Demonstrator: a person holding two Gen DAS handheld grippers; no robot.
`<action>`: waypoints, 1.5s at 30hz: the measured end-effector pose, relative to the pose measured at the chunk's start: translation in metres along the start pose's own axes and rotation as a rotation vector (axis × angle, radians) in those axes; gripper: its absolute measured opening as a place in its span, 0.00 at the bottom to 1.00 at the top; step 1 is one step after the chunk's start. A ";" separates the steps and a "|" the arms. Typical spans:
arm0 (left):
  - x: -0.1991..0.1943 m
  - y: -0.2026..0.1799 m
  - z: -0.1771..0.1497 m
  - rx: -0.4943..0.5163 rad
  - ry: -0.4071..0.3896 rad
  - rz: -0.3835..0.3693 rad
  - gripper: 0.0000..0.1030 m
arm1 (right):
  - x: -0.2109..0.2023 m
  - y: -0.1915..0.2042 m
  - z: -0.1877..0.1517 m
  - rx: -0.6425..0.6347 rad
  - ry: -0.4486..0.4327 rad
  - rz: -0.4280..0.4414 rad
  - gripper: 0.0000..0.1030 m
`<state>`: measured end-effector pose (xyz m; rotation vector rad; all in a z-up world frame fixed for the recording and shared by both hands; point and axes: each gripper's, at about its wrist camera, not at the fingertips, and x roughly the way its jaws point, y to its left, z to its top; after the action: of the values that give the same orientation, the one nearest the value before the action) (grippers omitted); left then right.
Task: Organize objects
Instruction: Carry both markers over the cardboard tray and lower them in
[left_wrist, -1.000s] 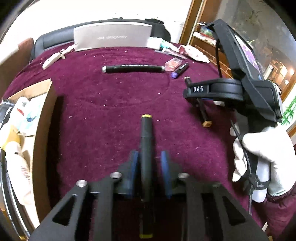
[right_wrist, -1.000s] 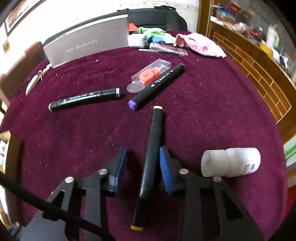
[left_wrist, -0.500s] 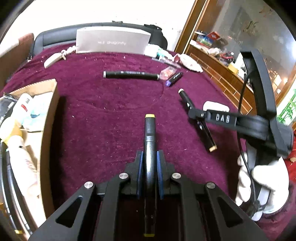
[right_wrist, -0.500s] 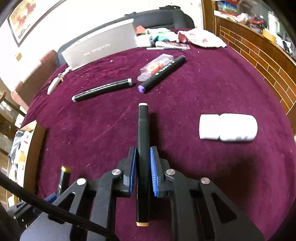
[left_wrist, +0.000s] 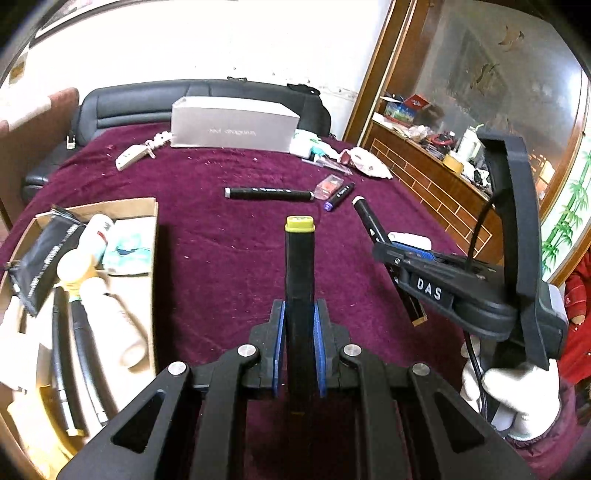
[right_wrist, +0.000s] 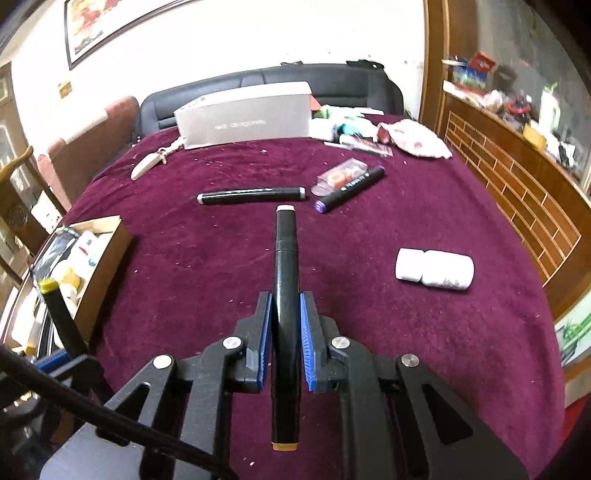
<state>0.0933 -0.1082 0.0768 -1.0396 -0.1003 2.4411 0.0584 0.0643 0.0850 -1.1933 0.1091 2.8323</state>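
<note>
Left hand-held gripper (left_wrist: 299, 334) clamped on yellow-capped marker (left_wrist: 299, 266). Right hand-held gripper (right_wrist: 284, 332) clamped on white-tipped marker (right_wrist: 285, 280). Cardboard box (left_wrist: 153, 236) left on desk (right_wrist: 406, 206).

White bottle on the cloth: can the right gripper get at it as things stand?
Probably not yet. The white bottle lies in the open on the cloth with nothing around it, but the right gripper is shut on a black marker, so it would have to drop that first.
</note>
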 end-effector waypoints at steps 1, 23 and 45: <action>-0.003 0.001 0.000 -0.004 -0.006 0.003 0.11 | -0.004 0.005 -0.001 -0.015 -0.012 -0.008 0.12; -0.090 0.063 -0.006 -0.090 -0.208 0.052 0.11 | -0.043 0.088 -0.006 -0.224 -0.124 -0.030 0.12; -0.158 0.133 -0.043 -0.166 -0.259 0.113 0.11 | -0.056 0.178 -0.025 -0.348 -0.077 0.208 0.12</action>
<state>0.1631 -0.3029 0.1175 -0.8097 -0.3431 2.6980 0.0997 -0.1172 0.1152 -1.1877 -0.2935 3.1715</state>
